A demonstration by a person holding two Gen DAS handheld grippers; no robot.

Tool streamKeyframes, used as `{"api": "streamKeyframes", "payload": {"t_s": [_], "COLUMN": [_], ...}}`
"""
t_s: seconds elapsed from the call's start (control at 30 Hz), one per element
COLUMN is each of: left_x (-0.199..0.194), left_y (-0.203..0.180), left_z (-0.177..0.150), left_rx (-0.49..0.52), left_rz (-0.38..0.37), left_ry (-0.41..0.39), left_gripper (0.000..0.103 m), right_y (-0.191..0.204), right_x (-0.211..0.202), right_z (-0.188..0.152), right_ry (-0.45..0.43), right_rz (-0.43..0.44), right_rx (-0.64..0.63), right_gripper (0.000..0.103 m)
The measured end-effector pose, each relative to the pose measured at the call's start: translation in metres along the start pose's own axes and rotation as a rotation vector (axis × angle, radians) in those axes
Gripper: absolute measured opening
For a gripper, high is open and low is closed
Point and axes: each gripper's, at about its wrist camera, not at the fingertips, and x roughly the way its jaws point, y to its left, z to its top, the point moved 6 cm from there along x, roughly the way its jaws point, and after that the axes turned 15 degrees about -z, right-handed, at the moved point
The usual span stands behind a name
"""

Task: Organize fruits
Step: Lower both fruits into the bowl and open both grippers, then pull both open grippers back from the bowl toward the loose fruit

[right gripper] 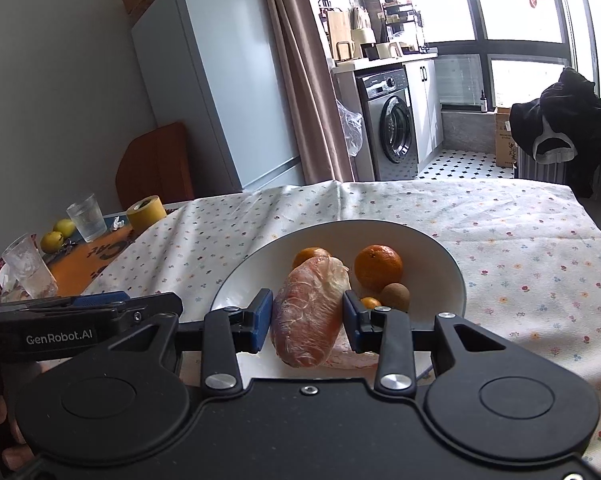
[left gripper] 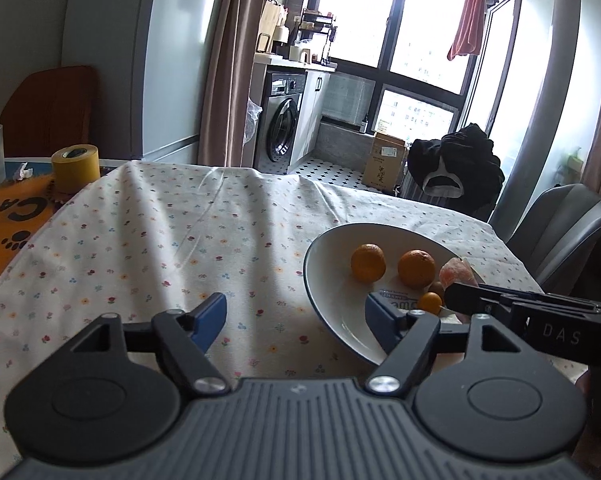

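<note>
I'm seeing a glossy, smooth ceramic-looking plate [right gripper: 440,256] lying on a matt, creased flowered cloth [left gripper: 160,240]. My right gripper [right gripper: 306,322] is showing matt black plastic, shiny metal rivets and blue pads [right gripper: 260,314] pressing a membrane-covered peeled citrus piece [right gripper: 308,312].

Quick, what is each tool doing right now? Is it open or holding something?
Left tool: open, holding nothing, one finger over the plate.
Right tool: shut on the peeled pomelo segment, above the plate.

Floral-clothed table [left gripper: 160,240] bearing plate [left gripper: 320,280]
</note>
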Motion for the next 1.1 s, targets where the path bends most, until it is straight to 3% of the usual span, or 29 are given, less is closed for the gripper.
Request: {"api": "streamKeyframes", "payload": {"t_s": [0.13, 0.2, 0.23, 0.43, 0.5, 0.8, 1.1], "left_x": [-0.004, -0.005, -0.006, -0.011, -0.014, -0.030, -0.048], "left_y": [0.004, 0.004, 0.004, 0.001, -0.001, -0.013, -0.021], "left_z": [-0.001, -0.002, -0.002, -0.006, -0.007, -0.017, -0.022], "left_rx": [-0.002, 0.005, 0.008, 0.014, 0.025, 0.056, 0.060], "left_rz": [0.014, 0.029, 0.035, 0.045, 0.048, 0.051, 0.042], "left_ry": [-0.002, 0.002, 0.002, -0.001, -0.005, -0.020, -0.050], "left_gripper": [0.079, 0.082, 0.082, 0.084, 0.085, 0.095, 0.097], "right_y": [0.005, 0.004, 0.002, -0.014, -0.019, -0.031, -0.041], "right_x": [-0.005, -0.010, -0.013, -0.023, -0.026, -0.047, -0.066], "right_z": [0.005, 0.008, 0.009, 0.010, 0.009, -0.001, -0.013], "right_ry": [-0.048, -0.071, -0.086, -0.084, -0.088, -0.102, -0.092], "right_rz": [0.057, 0.047, 0.035, 0.009, -0.009, -0.042, -0.090], "right_rx": [0.031, 0.034, 0.029, 0.059, 0.064, 0.094, 0.087], "right_gripper": [0.043, 0.065, 0.068, 0.076, 0.086, 0.103, 0.103]}}
